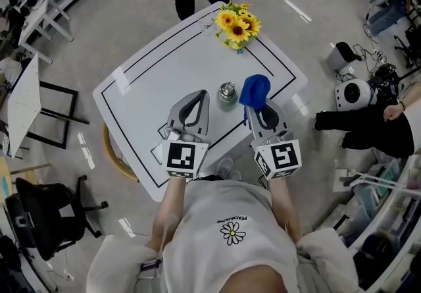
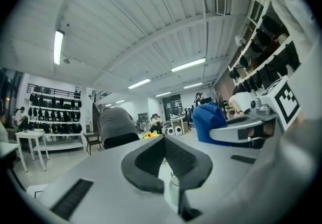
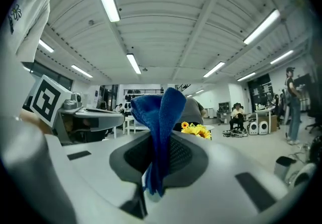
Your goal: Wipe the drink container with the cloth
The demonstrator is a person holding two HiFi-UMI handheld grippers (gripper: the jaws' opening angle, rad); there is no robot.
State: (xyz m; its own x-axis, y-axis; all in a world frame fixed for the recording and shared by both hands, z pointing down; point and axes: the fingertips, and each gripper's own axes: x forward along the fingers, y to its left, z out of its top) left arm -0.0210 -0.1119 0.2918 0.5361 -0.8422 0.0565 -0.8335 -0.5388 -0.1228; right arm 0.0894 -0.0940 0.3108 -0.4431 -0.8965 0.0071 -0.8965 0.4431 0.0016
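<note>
Currently: left tool (image 2: pixel 163 138) jaws together, empty. Right tool (image 3: pixel 162 140) clamped on blue cloth (image 3: pixel 160 109). Steel drink container (image 1: pixel 227 94) stands on white surface (image 1: pixel 164 64) between tools.

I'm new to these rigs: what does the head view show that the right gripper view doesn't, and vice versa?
Only the head view: the metal drink container standing on the white table. Only the right gripper view: the ceiling lights. Both: the blue cloth pinched in the right gripper, the sunflowers and the left gripper.
</note>
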